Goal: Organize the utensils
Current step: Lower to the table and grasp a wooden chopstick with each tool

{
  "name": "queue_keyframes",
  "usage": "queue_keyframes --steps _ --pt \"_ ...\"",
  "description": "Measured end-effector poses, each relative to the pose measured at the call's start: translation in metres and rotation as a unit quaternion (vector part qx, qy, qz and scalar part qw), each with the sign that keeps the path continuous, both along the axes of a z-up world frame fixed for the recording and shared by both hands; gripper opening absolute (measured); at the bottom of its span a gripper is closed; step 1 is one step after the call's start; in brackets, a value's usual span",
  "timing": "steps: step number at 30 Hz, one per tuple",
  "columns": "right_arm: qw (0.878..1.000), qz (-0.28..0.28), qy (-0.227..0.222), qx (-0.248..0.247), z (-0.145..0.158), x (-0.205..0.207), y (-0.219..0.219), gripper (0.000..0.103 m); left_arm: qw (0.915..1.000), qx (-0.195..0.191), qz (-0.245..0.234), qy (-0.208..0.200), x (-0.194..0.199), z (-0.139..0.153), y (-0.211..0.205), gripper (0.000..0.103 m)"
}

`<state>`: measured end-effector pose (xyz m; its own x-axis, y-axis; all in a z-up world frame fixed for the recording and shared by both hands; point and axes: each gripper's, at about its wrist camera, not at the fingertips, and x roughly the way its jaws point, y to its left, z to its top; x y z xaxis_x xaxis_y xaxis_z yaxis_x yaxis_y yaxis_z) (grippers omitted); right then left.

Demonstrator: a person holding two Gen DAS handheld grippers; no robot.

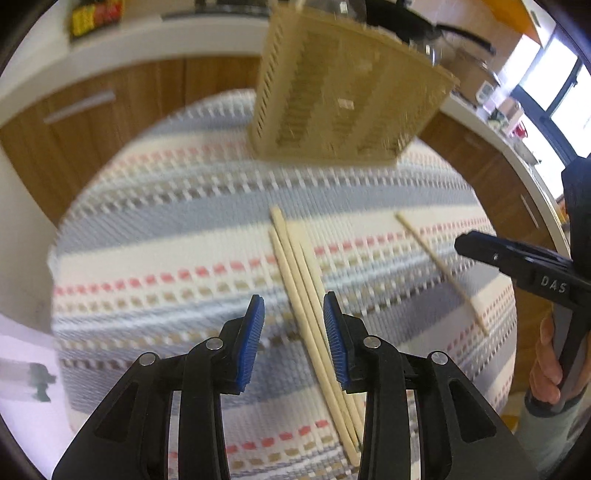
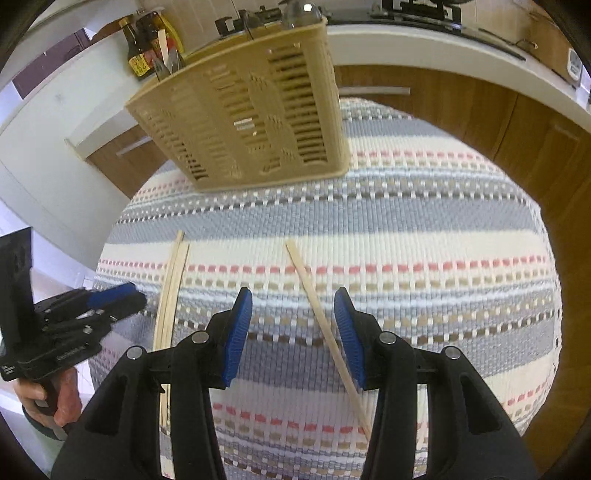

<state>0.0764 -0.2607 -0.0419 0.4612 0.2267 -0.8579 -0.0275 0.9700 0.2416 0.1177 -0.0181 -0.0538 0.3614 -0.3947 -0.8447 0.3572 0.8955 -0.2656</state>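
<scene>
Three pale wooden chopsticks [image 1: 295, 273] lie bunched on the striped tablecloth [image 1: 166, 229]. My left gripper [image 1: 293, 306] hovers over them, open; they show in the gap, close to the right pad, and neither pad presses on them. A single chopstick [image 2: 310, 288] lies apart to the right. My right gripper [image 2: 293, 302] stands open above it, with the stick showing near the right pad. A beige slotted utensil basket [image 2: 251, 114] stands upright at the table's far edge. Each view shows the other gripper from the side: the right gripper [image 1: 465, 243] and the left gripper [image 2: 125, 295].
Wooden cabinets [image 1: 110, 110] under a white countertop [image 2: 443, 48] curve round behind the table. A dark sauce bottle [image 2: 136, 48] and a black pan [image 1: 424, 26] stand on the counter. A hand [image 2: 66, 402] holds the left gripper's grip.
</scene>
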Motion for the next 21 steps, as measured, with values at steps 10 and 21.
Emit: queue_keyframes --steps 10,21 --pt "1.0 -0.013 0.004 -0.022 -0.002 -0.007 -0.01 0.043 0.9967 0.08 -0.004 -0.007 0.002 -0.019 -0.032 0.03" --pt "0.996 0.011 0.034 -0.079 -0.015 -0.002 -0.014 0.035 0.9945 0.105 -0.01 0.002 0.007 -0.016 -0.033 0.017"
